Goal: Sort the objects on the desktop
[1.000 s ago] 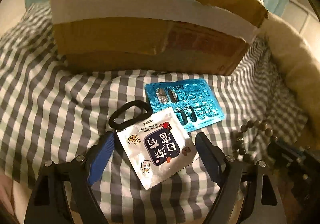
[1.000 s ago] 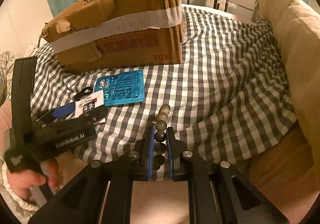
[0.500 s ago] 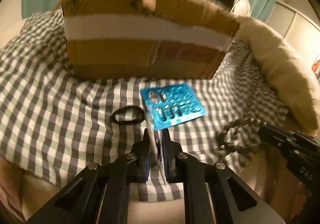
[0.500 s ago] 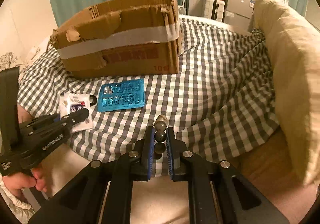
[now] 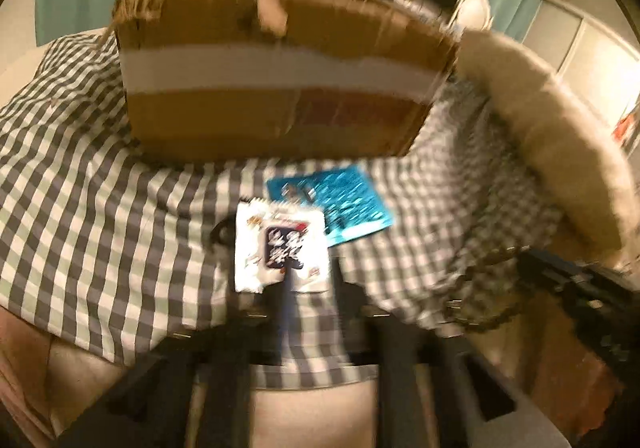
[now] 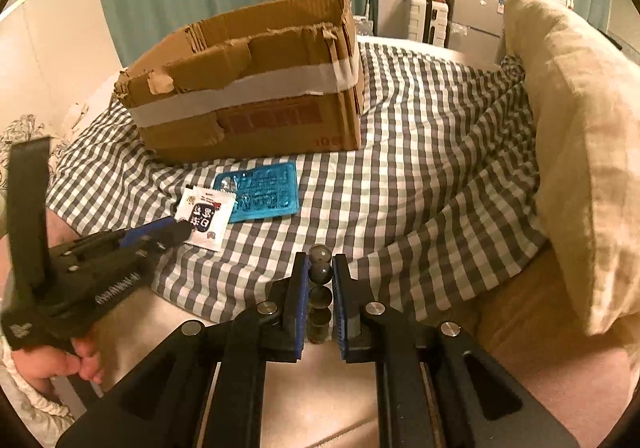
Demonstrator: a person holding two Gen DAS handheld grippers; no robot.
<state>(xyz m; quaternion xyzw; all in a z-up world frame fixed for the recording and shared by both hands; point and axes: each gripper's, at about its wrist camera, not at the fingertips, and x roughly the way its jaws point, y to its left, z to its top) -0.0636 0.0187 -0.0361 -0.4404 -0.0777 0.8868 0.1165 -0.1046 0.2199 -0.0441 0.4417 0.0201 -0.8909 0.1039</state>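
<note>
L wrist view is motion-blurred; tool arms smeared, edges hard to read. L tool (image 5: pixel 308 284) jaws have just been opening, gap now partway wide. White sachet (image 5: pixel 280 244) w/ dark blue label sits at the tool tips; can't tell if a pad still touches it or if it hangs free. In R wrist view the same sachet (image 6: pixel 205 218) is at the tip of the L tool (image 6: pixel 176 232), its near corner covered by the tip. Black ring (image 5: pixel 222 234) pokes out from behind sachet, mostly hidden; not visible in R view.

Blue blister pack (image 6: pixel 260 197) lies flat on checked bedsheet (image 6: pixel 420 152), just in front of cardboard box (image 6: pixel 256 88), partly overlapped by sachet in L view. Pills too small to count.

R tool (image 6: pixel 320 280) clamped narrow on bead bracelet (image 6: pixel 320 288); beads stacked in a line between pads, lower end of strand cut off behind tool body. In L view bracelet (image 5: pixel 476 288) is a blur, right of box front.

Box open-topped, torn flaps, white tape band; inside not visible from either view, contents can't tell. Cream pillow (image 6: pixel 580 136) right of box, cut by frame edge. Person's hand (image 6: pixel 52 364) on L tool handle, bottom left, partly cropped.
</note>
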